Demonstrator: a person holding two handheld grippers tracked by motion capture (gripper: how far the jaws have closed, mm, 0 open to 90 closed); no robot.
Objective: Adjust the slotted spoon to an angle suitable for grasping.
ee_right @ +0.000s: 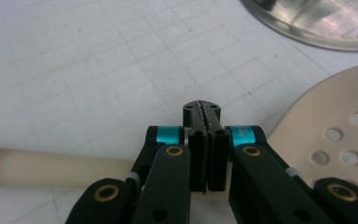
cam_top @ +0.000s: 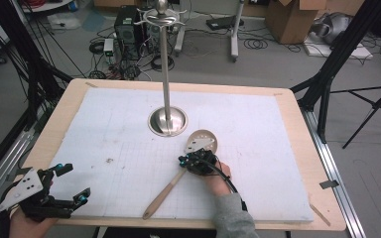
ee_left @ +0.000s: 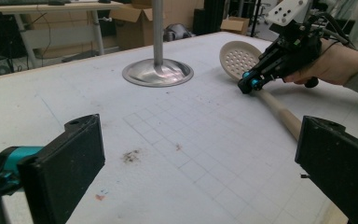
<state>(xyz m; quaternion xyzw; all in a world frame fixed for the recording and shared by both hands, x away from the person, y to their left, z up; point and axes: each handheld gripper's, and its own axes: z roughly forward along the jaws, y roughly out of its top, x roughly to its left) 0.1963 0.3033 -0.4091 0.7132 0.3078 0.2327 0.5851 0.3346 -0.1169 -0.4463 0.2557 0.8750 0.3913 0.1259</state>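
The cream wooden slotted spoon (cam_top: 178, 179) lies at six o'clock from the steel stand base (cam_top: 167, 120). The right gripper (cam_top: 185, 161), jaws pressed together and holding nothing, sits over its neck. The left gripper (cam_top: 74, 184) gapes wide, empty.

Left gripper (cam_top: 73, 184): low at the near-left table corner, jaws wide apart, level, nothing between them | Right gripper (cam_top: 182, 161): mid-table, tipped down, jaws pressed together pad to pad | Right hand (cam_top: 217, 174): wrapped around its body, grey sleeve behind

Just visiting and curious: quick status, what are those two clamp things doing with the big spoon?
Right hand-held gripper shut, over slotted spoon's neck; grip unconfirmed. Left hand-held gripper open, empty, at the table's near-left edge. Metal stand just beyond the spoon bowl.
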